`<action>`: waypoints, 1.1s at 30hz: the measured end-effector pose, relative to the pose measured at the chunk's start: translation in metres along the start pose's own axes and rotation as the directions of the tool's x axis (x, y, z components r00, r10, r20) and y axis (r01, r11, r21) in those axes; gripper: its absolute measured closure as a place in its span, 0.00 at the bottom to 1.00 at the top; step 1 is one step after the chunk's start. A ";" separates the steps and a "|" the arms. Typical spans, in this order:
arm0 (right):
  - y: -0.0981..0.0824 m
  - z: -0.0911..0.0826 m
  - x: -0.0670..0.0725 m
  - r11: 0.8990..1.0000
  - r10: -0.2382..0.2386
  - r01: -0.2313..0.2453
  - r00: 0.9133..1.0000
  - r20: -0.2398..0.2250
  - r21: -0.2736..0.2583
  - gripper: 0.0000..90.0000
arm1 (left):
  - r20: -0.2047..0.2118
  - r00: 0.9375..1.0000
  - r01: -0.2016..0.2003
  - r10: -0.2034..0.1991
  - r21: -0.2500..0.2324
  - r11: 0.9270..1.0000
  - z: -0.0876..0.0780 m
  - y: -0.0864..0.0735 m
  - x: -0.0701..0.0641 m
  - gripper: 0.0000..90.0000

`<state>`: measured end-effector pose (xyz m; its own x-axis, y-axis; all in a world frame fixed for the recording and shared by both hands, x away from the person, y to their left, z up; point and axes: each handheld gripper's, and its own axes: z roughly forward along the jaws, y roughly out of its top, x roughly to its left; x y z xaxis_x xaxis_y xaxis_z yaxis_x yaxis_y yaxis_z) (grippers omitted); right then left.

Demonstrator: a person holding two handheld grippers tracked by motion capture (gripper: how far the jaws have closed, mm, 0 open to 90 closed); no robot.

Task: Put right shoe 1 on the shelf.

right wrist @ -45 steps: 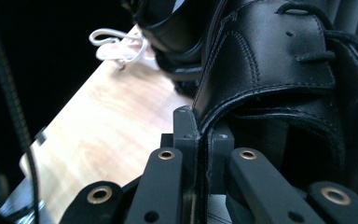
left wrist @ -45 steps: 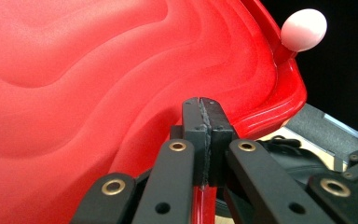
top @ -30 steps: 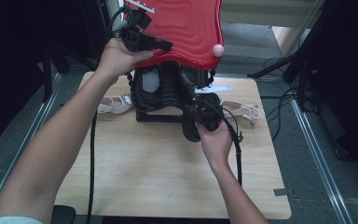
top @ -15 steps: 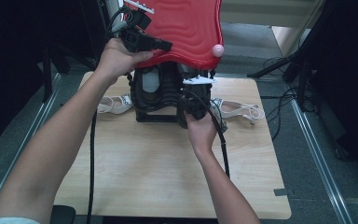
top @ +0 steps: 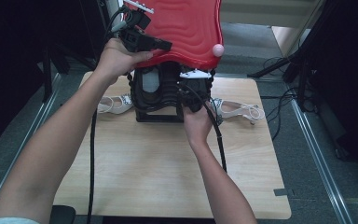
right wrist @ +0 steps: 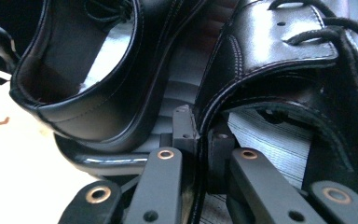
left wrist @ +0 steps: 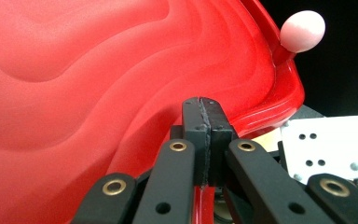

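**Lid held up, right shoe pinched in the box**

Wooden counter (top: 168,177) sits over grey carpet, dark surroundings, cables at right. At its far edge stands a black box (top: 156,114) with a red lid (top: 186,28), tilted up and open, pink knob (top: 218,49) on its rim.

Left gripper (top: 161,45) has its fingers pressed together on the lid's rim, pinching it and holding it up; the left gripper view has the red edge running between the pads. Right gripper (top: 192,91) is down in the box. Its fingers pinch the collar edge of the right-hand black shoe (right wrist: 279,60); the leather runs between the pads, and the jaws have just eased open slightly, still touching.

Box contents: two black lace-up shoes side by side, the left-hand black shoe (right wrist: 88,70) untouched. Outside the box, one white sandal (top: 114,103) lies on the counter to its left, another white sandal (top: 237,111) to its right.

Step, as I read it: taking a shoe out, or just setting it in; can't tell which. Next move calls for either a firmer pinch and a straight lift clear of the box wall, or a full release and withdrawal. Left must keep the lid up meanwhile.
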<state>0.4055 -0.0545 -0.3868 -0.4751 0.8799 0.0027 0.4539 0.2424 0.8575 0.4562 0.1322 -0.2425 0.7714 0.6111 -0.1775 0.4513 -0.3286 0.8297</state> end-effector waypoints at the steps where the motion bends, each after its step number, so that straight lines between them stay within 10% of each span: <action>1: 0.000 0.001 0.001 1.000 -0.004 0.004 1.000 0.000 0.002 0.95 | 0.003 1.000 -0.001 0.001 0.000 1.000 0.000 0.000 0.000 1.00; 33: -0.004 -0.031 -0.001 0.999 0.044 -0.042 0.985 -0.169 0.020 0.72 | -0.021 1.000 0.000 0.000 -0.004 1.000 0.002 0.000 0.001 1.00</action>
<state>0.3811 -0.0688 -0.3745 -0.5751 0.8081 0.1278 0.4881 0.2135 0.8463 0.4579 0.1309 -0.2438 0.7616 0.6263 -0.1665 0.4498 -0.3260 0.8315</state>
